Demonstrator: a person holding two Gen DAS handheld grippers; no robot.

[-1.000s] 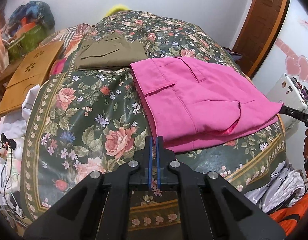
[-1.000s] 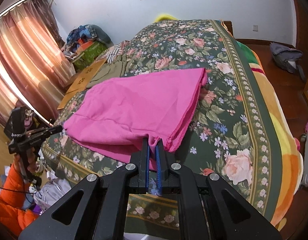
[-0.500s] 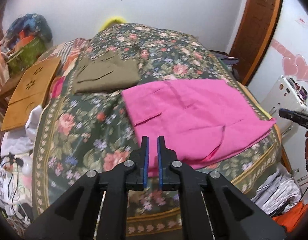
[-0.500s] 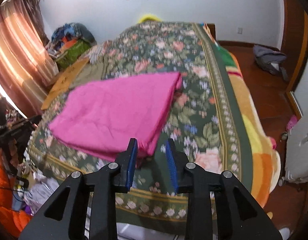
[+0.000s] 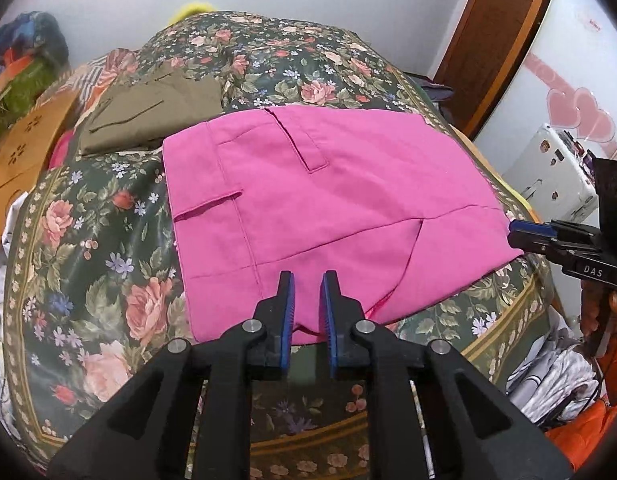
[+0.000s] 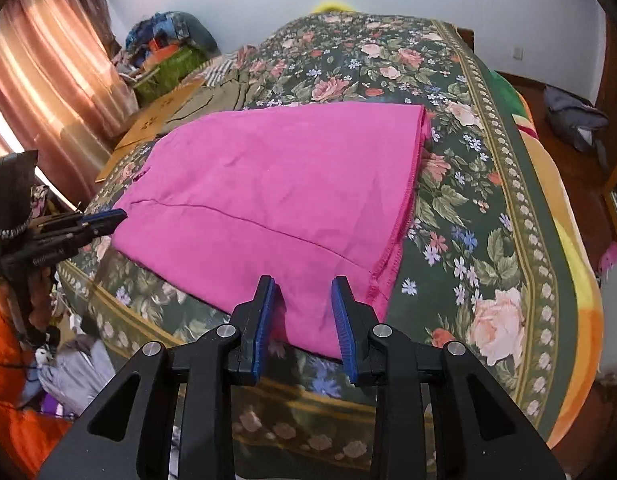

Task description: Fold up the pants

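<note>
Blue pads of the left gripper (image 5: 308,280) stand a little apart and are opening, nothing clamped between them; its tips hang over the near edge of the pink pants (image 5: 328,208). The right gripper (image 6: 303,284) has its jaws parted wider, empty too, over the near hem corner of the pants (image 6: 268,192), cloth showing through the gap below. Each gripper shows at the edge of the other's view, off either end of the garment. The pants lie folded flat near the foot of the bed (image 5: 100,248), long axis running across it from gripper to gripper: pocket and waistband toward the left gripper's side, stitched hems toward the right. A floral blanket, dark green with roses, covers the bed (image 6: 488,208). Farther up it lies a folded olive garment (image 5: 148,116), just beyond the pants, with a wooden board (image 5: 28,148) beside it at the bed's edge. Copper curtains (image 6: 48,80) hang along one side of the room, a brown door (image 5: 504,44) and a white suitcase (image 5: 556,176) stand on the other, and clothes pile on the floor by the bed's foot.
</note>
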